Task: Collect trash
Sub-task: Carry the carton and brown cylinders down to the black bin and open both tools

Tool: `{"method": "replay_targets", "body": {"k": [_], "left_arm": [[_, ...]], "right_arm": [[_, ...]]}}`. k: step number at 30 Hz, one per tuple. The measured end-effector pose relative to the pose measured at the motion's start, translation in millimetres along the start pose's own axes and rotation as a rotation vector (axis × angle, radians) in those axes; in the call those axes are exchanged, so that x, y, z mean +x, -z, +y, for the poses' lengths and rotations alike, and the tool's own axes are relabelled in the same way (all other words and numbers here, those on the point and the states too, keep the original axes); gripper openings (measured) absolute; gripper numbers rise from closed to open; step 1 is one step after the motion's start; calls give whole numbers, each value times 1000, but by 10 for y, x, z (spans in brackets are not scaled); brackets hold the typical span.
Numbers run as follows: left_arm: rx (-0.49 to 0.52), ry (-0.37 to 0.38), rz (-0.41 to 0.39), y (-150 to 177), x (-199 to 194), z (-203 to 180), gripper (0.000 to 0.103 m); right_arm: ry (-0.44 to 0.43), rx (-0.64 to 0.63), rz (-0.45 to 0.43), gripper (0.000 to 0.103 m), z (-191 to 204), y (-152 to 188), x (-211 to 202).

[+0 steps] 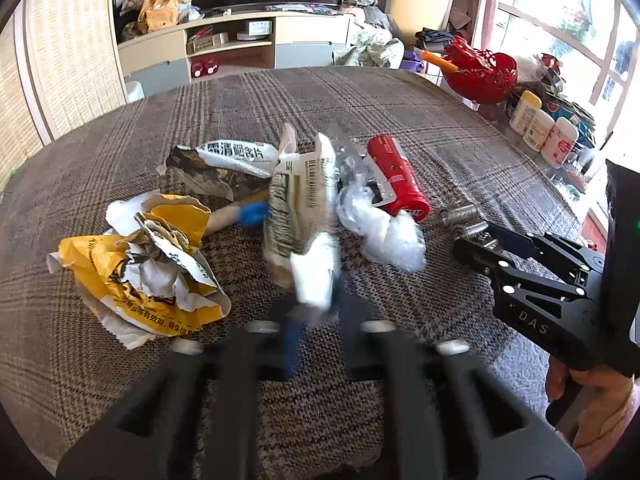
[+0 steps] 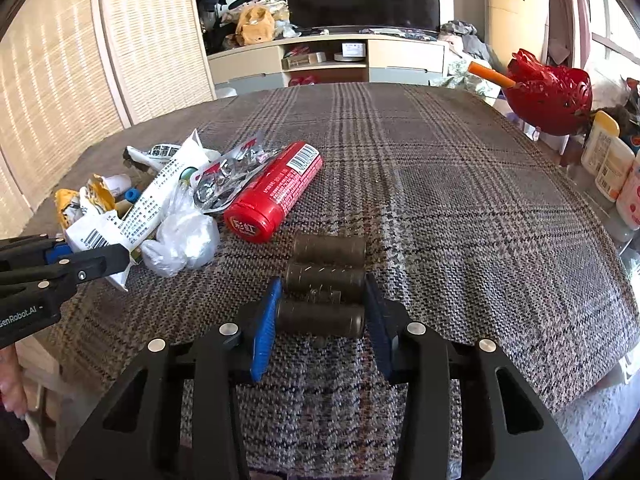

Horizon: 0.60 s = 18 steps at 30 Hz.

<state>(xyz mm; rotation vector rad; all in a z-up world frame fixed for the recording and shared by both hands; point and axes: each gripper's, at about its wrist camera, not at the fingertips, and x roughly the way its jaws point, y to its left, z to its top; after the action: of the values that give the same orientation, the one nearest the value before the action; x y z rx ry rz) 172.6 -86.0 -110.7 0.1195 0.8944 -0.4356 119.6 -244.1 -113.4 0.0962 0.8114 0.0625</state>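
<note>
Left gripper (image 1: 316,320) clamps white printed wrapper (image 1: 300,208), raised above plaid tablecloth (image 1: 400,112); right gripper (image 2: 320,316) clamps three bundled batteries (image 2: 326,280), resting on cloth.

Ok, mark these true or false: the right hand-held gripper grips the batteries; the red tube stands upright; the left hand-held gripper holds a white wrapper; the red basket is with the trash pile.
1. The right hand-held gripper grips the batteries. True: its blue pads clamp their ends.
2. The red tube stands upright. False: it lies on its side on the tablecloth.
3. The left hand-held gripper holds a white wrapper. True.
4. The red basket is with the trash pile. False: it sits apart at the table's far right.
</note>
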Motion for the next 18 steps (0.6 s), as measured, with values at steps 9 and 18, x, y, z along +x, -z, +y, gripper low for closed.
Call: {"method": "replay_targets", "body": {"k": [9, 18], "left_arm": [[32, -10, -54, 32, -359, -102, 2], [15, -7, -118, 220, -953, -173, 2]], "right_arm": [[-10, -19, -47, 40, 93, -45, -323], [-42, -36, -122, 40, 193, -31, -861]]}}
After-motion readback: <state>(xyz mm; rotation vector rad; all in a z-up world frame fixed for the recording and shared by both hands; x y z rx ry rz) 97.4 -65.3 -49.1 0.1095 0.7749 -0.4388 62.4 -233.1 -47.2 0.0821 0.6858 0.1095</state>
